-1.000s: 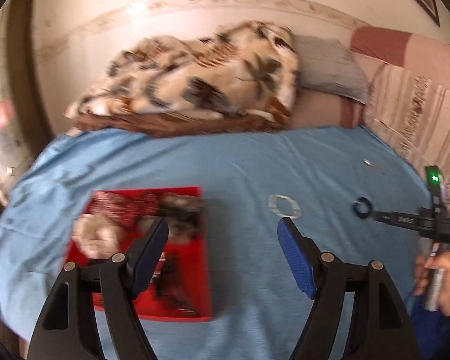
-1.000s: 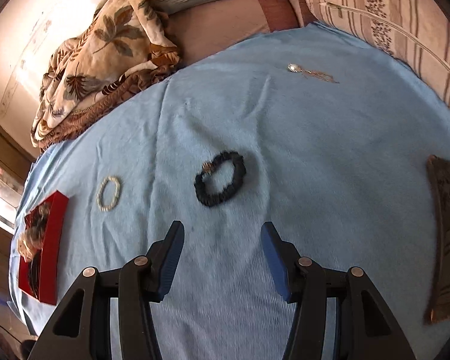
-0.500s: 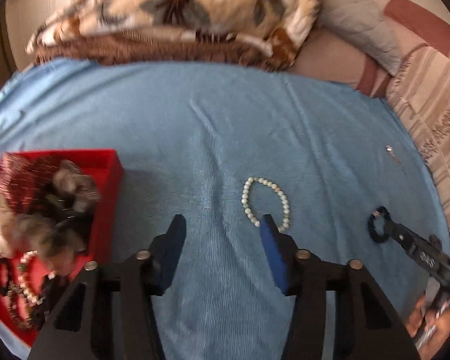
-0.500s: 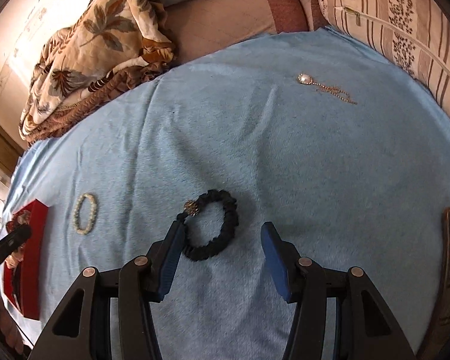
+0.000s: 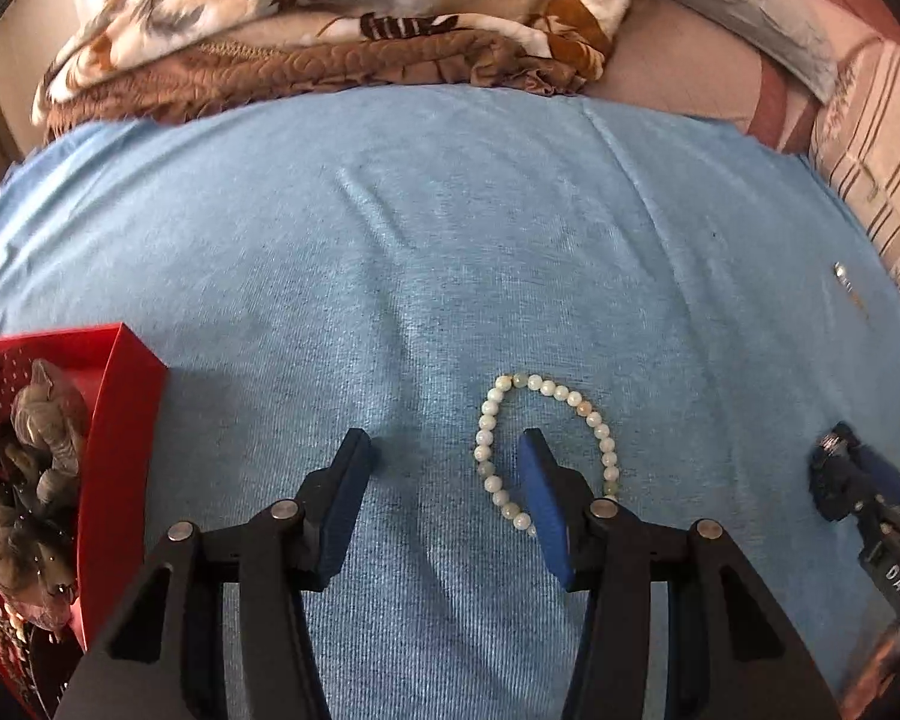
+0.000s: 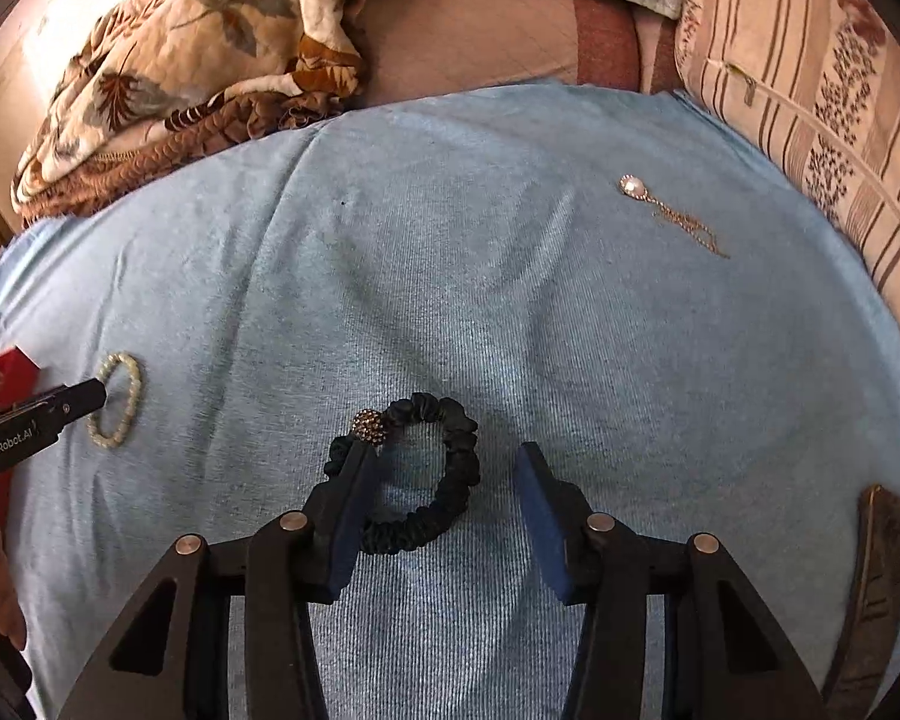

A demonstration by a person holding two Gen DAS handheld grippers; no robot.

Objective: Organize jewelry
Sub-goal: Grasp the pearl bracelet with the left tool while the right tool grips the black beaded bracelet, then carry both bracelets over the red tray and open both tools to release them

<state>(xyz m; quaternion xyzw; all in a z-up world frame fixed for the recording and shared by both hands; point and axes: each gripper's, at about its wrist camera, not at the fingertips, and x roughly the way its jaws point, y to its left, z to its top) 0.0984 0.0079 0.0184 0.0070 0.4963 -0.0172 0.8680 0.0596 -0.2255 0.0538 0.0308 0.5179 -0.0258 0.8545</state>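
The left gripper (image 5: 444,450) hangs low over the blue bedspread (image 5: 450,228) with its fingers moderately apart and gripping nothing. Its right finger (image 5: 540,492) stands inside the loop of the pearl bracelet (image 5: 498,483), so the near-left run of beads lies in the gap between the two fingers, with no pad pressing on them. At the left edge of this view sits the red box (image 5: 123,420), heaped with dark and grey pieces; a bare strip of bedspread separates its wall from the left finger. Above the bracelet the cloth runs open up to the folded floral blanket (image 5: 342,6) along the top.

In the right wrist view the right gripper (image 6: 444,456) has just been closing a little; its fingers are at a middling gap and hold nothing. The left finger (image 6: 354,492) lies over the rim of the black scrunchie bracelet (image 6: 444,480), beside its sparkly bead, and most of the ring sits between the fingers, the right finger clear of it. A pendant with a gold chain (image 6: 669,213) lies well apart in the upper right, near the striped cushion (image 6: 810,78) at the bedspread's edge. A dark flat object (image 6: 882,546) sits at the lower right edge.
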